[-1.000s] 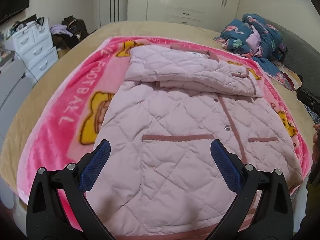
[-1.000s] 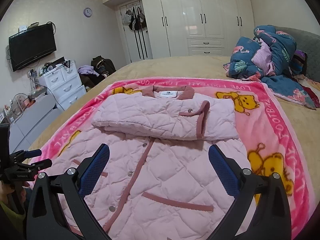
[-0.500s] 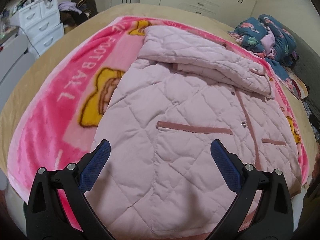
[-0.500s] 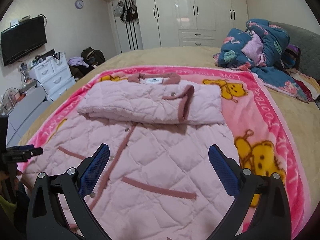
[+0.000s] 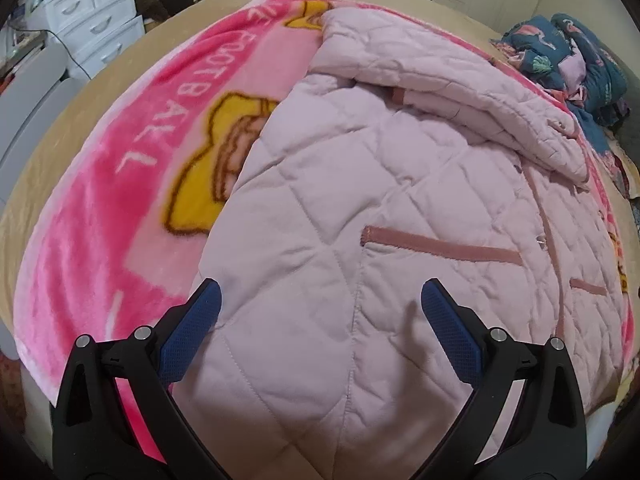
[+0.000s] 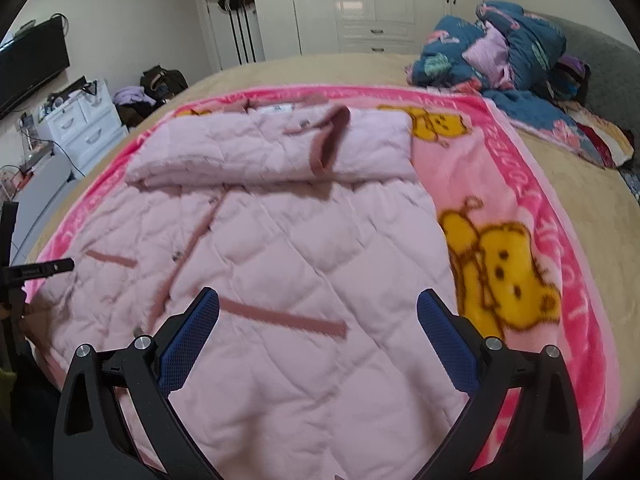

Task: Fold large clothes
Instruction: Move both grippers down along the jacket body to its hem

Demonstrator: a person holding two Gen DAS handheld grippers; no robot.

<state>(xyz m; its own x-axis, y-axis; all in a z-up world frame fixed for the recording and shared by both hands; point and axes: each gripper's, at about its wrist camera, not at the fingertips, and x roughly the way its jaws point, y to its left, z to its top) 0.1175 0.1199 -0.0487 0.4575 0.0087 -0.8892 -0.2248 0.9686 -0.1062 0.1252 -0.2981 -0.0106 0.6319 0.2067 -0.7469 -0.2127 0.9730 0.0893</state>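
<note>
A large pale pink quilted coat (image 5: 380,208) lies flat on a pink cartoon blanket (image 5: 120,184) on the bed, its sleeves folded across the chest near the collar. It also shows in the right wrist view (image 6: 288,248). My left gripper (image 5: 320,304) is open and empty, low over the coat's hem at its left corner. My right gripper (image 6: 318,308) is open and empty, low over the hem at the coat's right side. The left gripper's tip (image 6: 48,268) shows at the left edge of the right wrist view.
A heap of dark blue patterned bedding (image 6: 500,52) lies at the bed's far right. White drawers (image 6: 80,120) and bags stand left of the bed. White wardrobes (image 6: 360,4) line the back wall. The pink blanket (image 6: 520,264) shows beside the coat.
Both grippers have moved down and closer to the coat's hem, the left toward its left corner. Both stay open and empty. The coat has not moved.
</note>
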